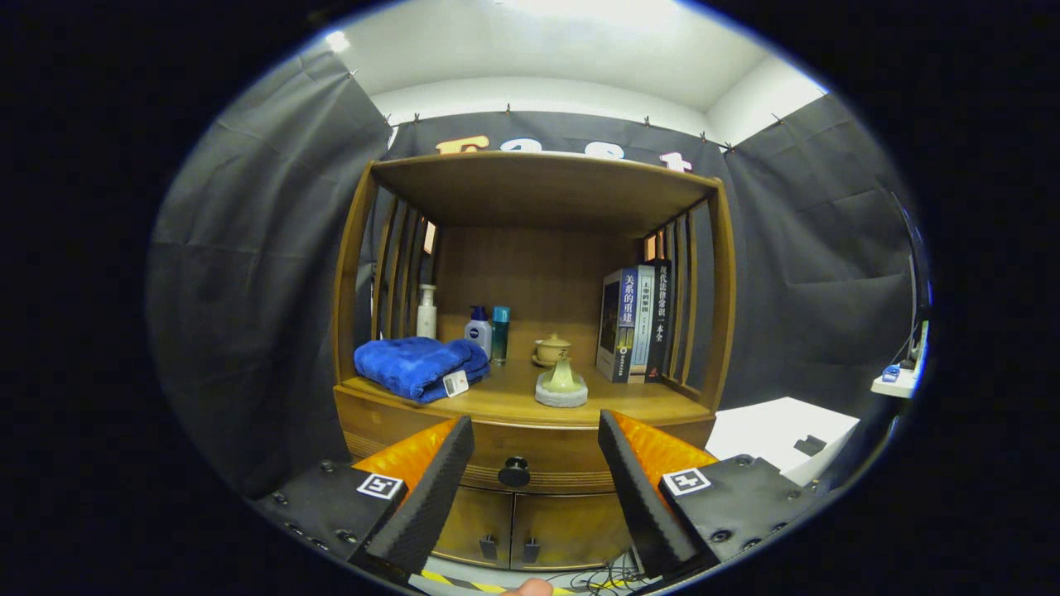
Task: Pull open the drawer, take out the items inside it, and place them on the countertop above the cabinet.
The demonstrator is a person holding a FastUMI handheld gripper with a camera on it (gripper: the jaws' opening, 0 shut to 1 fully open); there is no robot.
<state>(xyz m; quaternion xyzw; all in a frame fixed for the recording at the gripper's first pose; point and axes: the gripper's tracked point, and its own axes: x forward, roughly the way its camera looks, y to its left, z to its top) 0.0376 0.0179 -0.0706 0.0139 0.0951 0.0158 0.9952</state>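
Observation:
A wooden cabinet stands ahead of me. Its drawer (530,451) is closed, with a round black knob (514,472) at the middle of its front. My gripper (537,430) is open, nothing between its fingers, and the knob shows in the gap between the fingertips, some way beyond them. The countertop (530,399) above the drawer carries a folded blue towel (418,366) on the left and a small green pot on a grey stand (561,382) near the middle. The drawer's contents are hidden.
At the back of the countertop stand a white pump bottle (426,311), two small bottles (489,333), a lidded cup (551,348) and upright books (636,323). Two small doors (530,530) sit under the drawer. A white table (778,430) lies to the right. Cables lie on the floor.

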